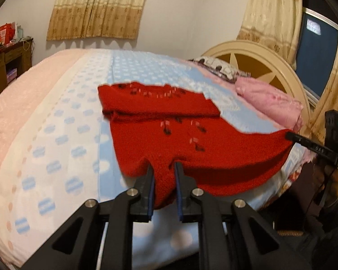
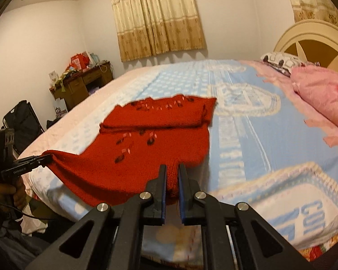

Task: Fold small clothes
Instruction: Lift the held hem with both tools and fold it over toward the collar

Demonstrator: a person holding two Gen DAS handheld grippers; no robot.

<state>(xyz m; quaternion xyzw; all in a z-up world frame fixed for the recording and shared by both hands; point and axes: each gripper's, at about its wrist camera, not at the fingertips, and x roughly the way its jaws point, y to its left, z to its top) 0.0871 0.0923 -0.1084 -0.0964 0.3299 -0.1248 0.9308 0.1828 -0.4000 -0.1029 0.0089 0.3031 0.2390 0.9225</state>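
- your left gripper is clenched on the near hem of the red knitted garment; cloth bunched between the pads, near the left corner of that hem
- your right gripper is clenched on the same hem at the other corner; knit pinched tight between the blue pads
- each gripper shows in the other view, off to the side, fingers clamped on a lifted corner of the garment; a hand grips the handle in the right wrist view
- near hem is raised off the bed and stretched between the two grippers; frames blurred
- far part of the garment lies flat on the bed's blue-and-white patterned blanket; a sleeve folded across it as a band; small dark and pale marks on the knit, too blurred to read
- pink pillow beyond, near the round cream headboard
- wooden desk with clutter by the far wall; beige curtains behind
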